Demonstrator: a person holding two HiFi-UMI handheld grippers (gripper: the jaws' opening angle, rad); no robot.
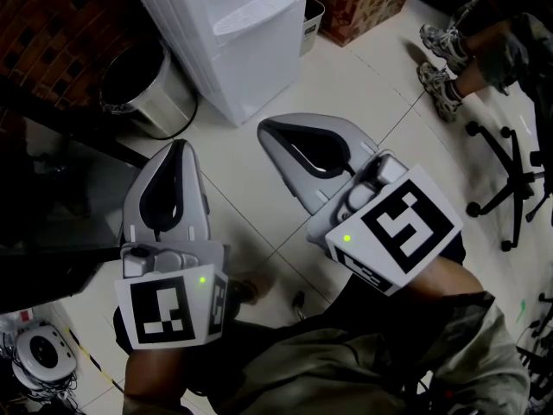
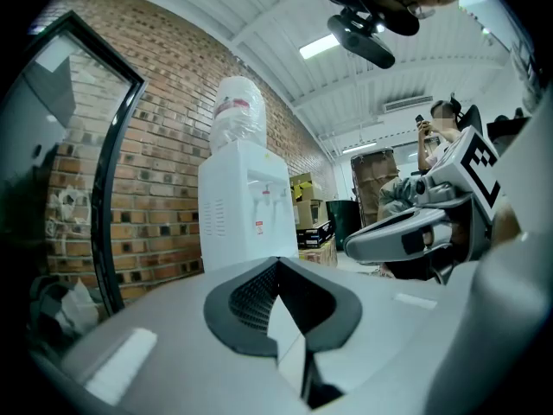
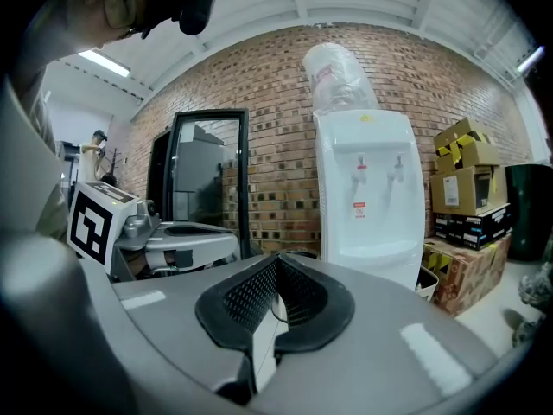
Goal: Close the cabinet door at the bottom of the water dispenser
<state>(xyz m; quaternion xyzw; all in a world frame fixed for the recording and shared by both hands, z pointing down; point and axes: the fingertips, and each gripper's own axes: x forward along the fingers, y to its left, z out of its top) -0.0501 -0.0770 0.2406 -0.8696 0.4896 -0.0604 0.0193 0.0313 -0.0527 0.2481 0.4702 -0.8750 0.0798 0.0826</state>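
Note:
The white water dispenser (image 1: 226, 37) stands on the tiled floor against a brick wall, with a bottle on top (image 3: 335, 76). Its lower front is hidden behind the gripper bodies in both gripper views, and from above I cannot tell how the cabinet door stands. My left gripper (image 1: 180, 147) is held level, well short of the dispenser, its jaws shut with nothing between them (image 2: 276, 260). My right gripper (image 1: 264, 129) is beside it, tilted slightly down, also shut and empty (image 3: 275, 258). Neither touches the dispenser.
A steel waste bin (image 1: 143, 85) stands left of the dispenser, a small white bin (image 1: 311, 20) and cardboard boxes (image 1: 359, 3) to its right. A seated person's shoes (image 1: 441, 67) and an office chair base (image 1: 510, 188) are at the right. A glass-door cabinet (image 3: 203, 184) stands at the left.

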